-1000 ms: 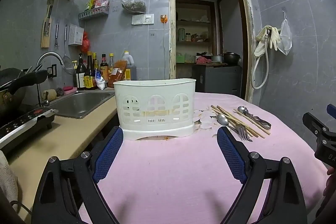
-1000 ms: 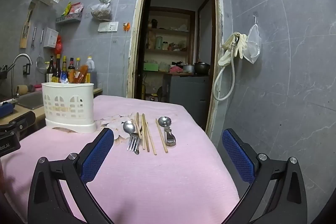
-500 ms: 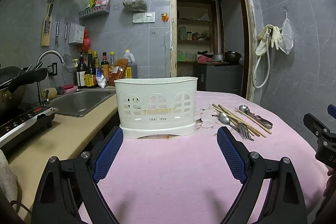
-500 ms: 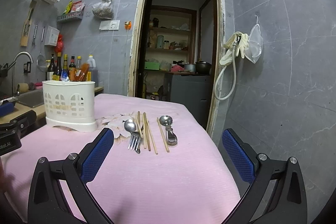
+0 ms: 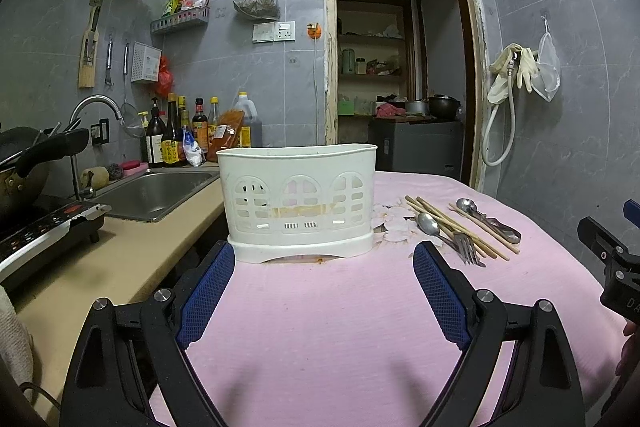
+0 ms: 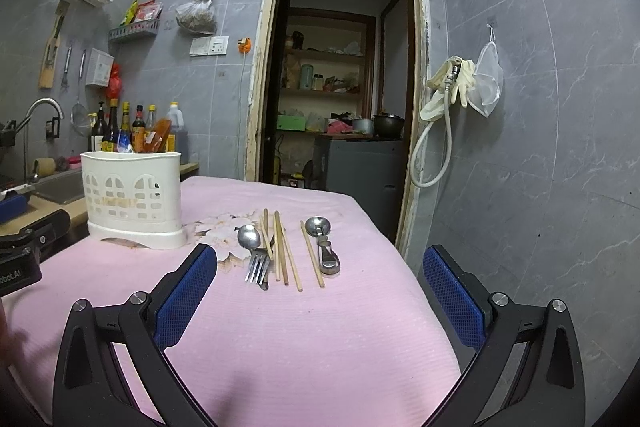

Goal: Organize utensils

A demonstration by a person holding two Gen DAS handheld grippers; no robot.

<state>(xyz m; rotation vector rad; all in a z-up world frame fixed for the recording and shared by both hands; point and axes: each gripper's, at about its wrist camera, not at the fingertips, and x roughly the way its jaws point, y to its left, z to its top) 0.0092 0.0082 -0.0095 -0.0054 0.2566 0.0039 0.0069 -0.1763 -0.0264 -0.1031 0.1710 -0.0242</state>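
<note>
nearest: right gripper (image 6: 320, 291) spread wide, nothing between the blue pads (image 6: 185, 294), hovering over pink tablecloth (image 6: 304, 339). left gripper (image 5: 322, 291) likewise spread and empty, aimed at the caddy.

just beyond right gripper, loose on the cloth, side by side, handles toward camera: one fork (image 6: 258, 264), one spoon (image 6: 249, 238) partly under the fork, four wooden chopsticks (image 6: 280, 247) by best count (overlap makes this uncertain), one metal scoop (image 6: 325, 245) with squeeze handle. none yet in the holder.

handling, judged: steel pieces stiff, smooth, likely slippery, lying flat. best taken across the narrow handle near mid-length. chopsticks light, thin, prone to roll; pinch near the middle, one or a pair at a time. scoop heaviest, bulky handle gives surest grip.

farther left: one white slotted utensil caddy (image 6: 132, 201), upright, well apart from the cutlery row, light plastic, may tip if knocked.

beyond: sink (image 5: 154, 193), bottles (image 5: 176, 131), open doorway (image 6: 340, 87).
</note>
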